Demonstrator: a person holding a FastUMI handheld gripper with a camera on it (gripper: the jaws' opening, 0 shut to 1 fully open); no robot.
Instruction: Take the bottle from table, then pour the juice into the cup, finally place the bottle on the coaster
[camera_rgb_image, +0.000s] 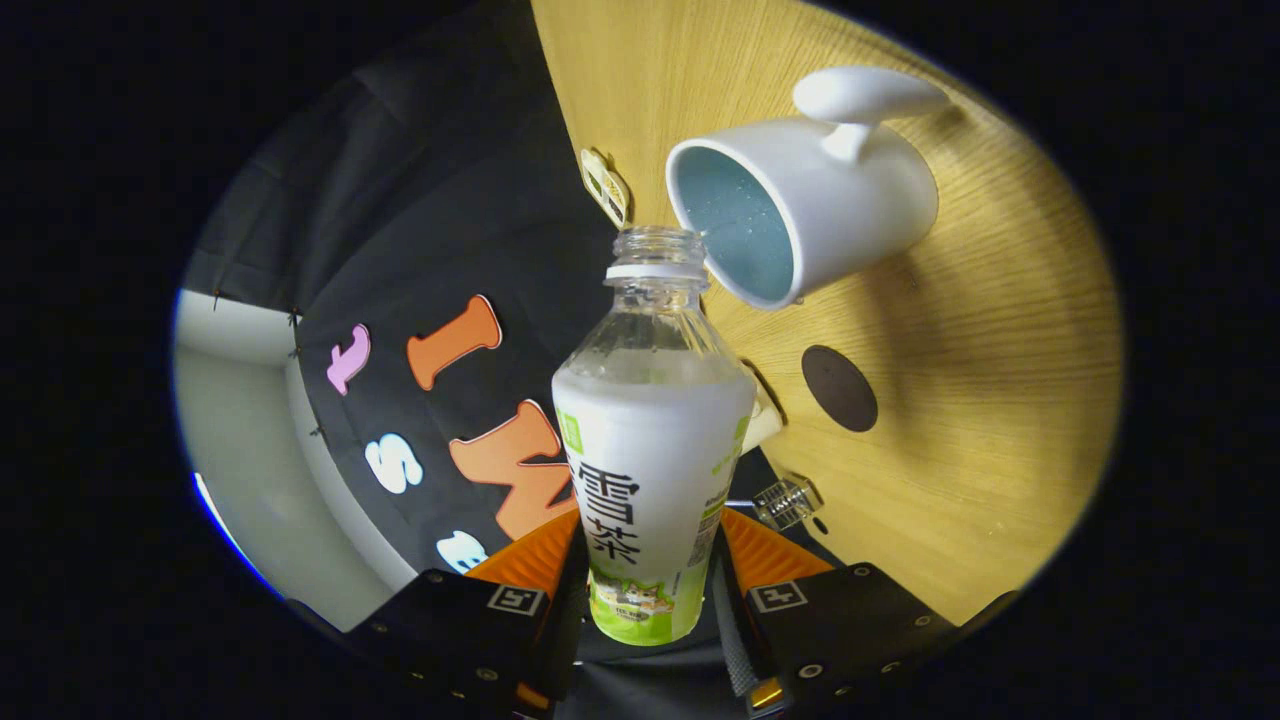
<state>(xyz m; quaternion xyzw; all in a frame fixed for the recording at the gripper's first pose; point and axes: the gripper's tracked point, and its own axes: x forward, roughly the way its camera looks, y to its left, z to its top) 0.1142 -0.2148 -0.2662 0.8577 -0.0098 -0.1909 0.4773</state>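
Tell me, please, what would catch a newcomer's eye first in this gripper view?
The uncapped bottle stands out first, clamped between the fingers of the gripper, with its open mouth right at the rim of the white cup. The whole scene appears rolled over, so the wooden table rises beside the bottle. A dark round coaster lies on the table just below the cup.

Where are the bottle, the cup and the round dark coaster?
bottle (650, 450): gripper view, on its label.
cup (860, 200): gripper view, on its outer wall.
coaster (839, 388): gripper view, on its middle.
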